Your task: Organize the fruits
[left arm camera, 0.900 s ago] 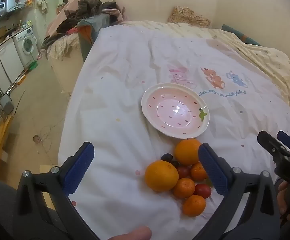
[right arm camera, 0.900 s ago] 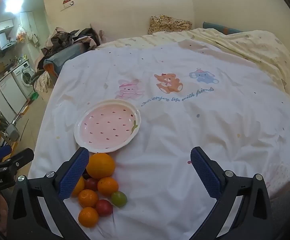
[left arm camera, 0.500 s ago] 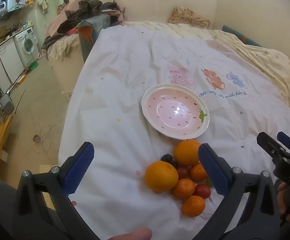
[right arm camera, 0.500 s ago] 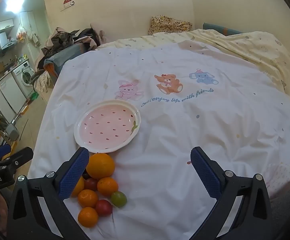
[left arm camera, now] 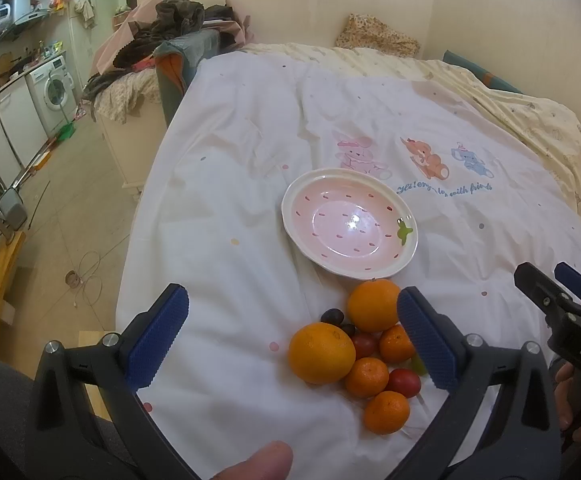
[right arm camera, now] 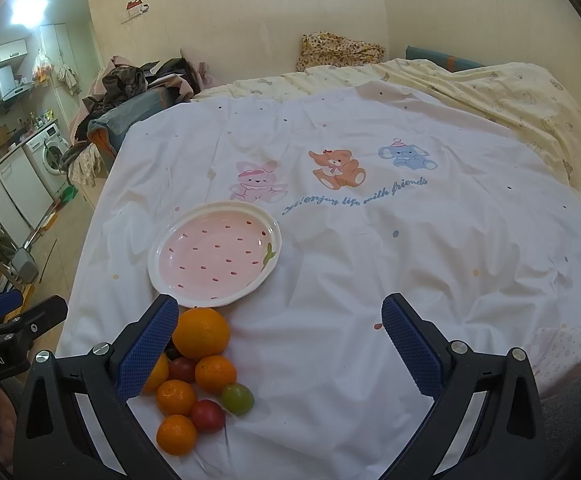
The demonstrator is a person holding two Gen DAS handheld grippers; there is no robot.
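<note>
Left tool (left arm camera: 290, 330): wide open, empty.
Right tool (right arm camera: 280, 338): wide open, empty.
Pink strawberry-patterned ceramic plate (left arm camera: 404, 216): empty, beside fruit pile (left arm camera: 364, 350).

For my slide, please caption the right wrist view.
Open right gripper above a fruit pile beside an empty pink plate.

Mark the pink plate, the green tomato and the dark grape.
pink plate (right arm camera: 162, 240), right wrist view, on its white left rim.
green tomato (right arm camera: 238, 399), right wrist view, on its middle.
dark grape (left arm camera: 332, 315), left wrist view, on its top.
</note>
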